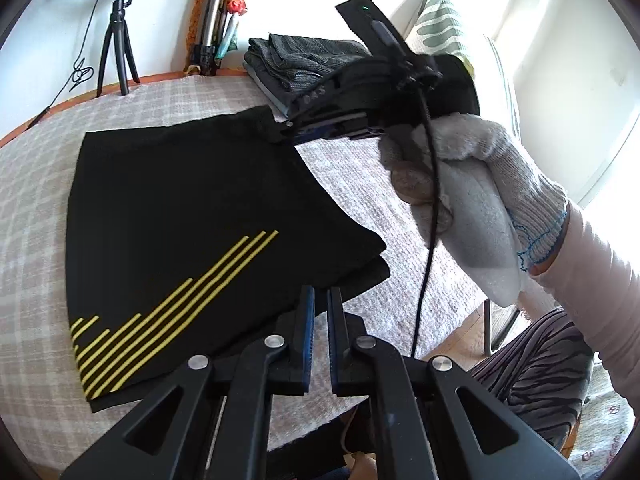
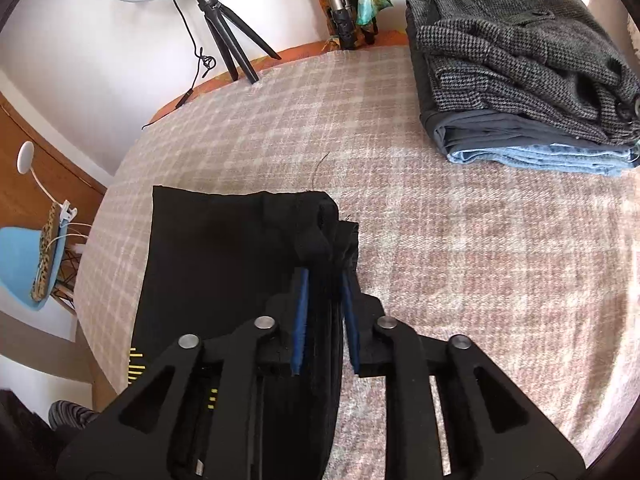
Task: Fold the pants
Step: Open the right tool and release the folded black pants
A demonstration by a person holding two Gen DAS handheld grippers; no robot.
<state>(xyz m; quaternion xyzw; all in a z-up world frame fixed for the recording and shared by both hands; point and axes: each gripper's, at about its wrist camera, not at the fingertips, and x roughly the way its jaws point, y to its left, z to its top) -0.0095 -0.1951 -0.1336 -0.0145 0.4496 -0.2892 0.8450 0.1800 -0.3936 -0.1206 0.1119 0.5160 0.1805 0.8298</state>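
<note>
Black pants with yellow diagonal stripes [image 1: 180, 216] lie folded flat on the checked table cloth [image 1: 36, 208]. My left gripper [image 1: 320, 294] hovers at the pants' near edge; its jaws stand a narrow gap apart with nothing between them. In the left wrist view my right gripper [image 1: 286, 126], held by a gloved hand [image 1: 472, 184], grips the pants' far right corner. In the right wrist view the right gripper [image 2: 323, 276] is shut on the edge of the black pants [image 2: 224, 264], with bunched fabric between its blue pads [image 2: 299, 320].
A stack of folded grey and blue garments [image 2: 528, 80] sits at the table's far right. A ring light on a tripod [image 2: 224, 32] stands at the far edge. A blue chair [image 2: 28, 264] is left of the table. The person's striped lap [image 1: 536, 364] is at the near right.
</note>
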